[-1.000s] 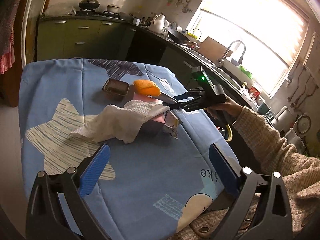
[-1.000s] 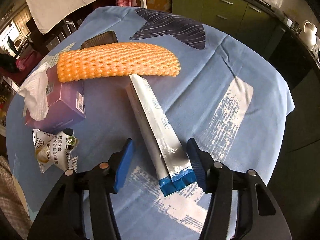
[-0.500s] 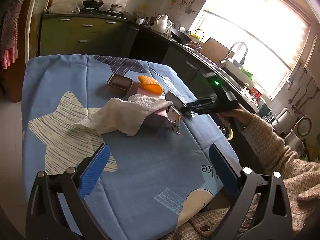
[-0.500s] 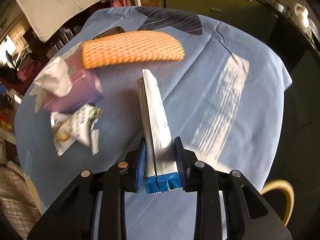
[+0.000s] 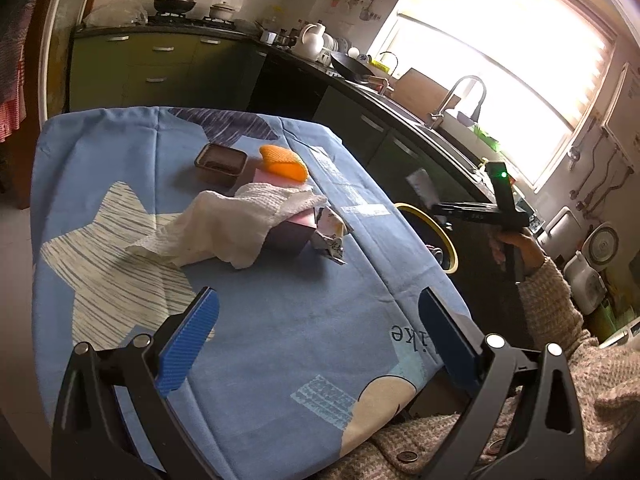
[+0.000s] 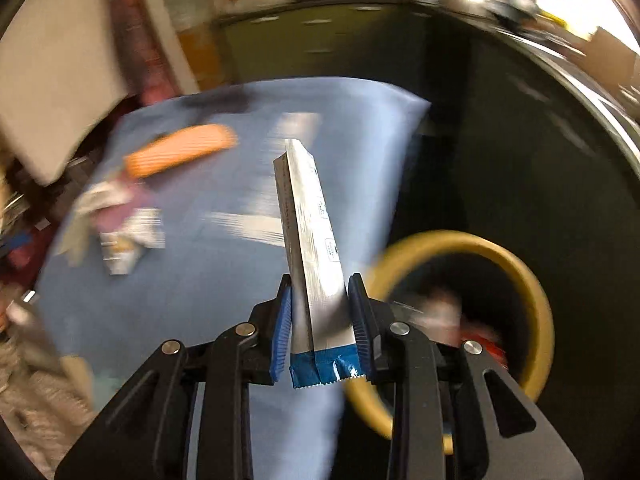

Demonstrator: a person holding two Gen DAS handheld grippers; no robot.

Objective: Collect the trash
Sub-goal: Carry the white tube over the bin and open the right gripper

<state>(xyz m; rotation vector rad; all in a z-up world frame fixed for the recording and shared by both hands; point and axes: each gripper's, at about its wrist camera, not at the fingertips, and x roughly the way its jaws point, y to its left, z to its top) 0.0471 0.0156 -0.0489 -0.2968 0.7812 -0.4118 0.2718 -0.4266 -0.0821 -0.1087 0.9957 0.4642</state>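
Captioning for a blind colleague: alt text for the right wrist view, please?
The right gripper clamps a silver wrapper with a blue end, lifted above a blue tablecloth. A yellow-rimmed bin sits lower right; the background is motion-blurred.

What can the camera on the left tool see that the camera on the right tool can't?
Only the left view shows the open left tool, the brown tray, the white paper towel, the window and the sink faucet.

Only the right view shows close up the right tool shut on the silver wrapper, and blurred trash inside the yellow-rimmed bin.

Both show the blue tablecloth, the orange foam net, the pink box and the bin's rim.
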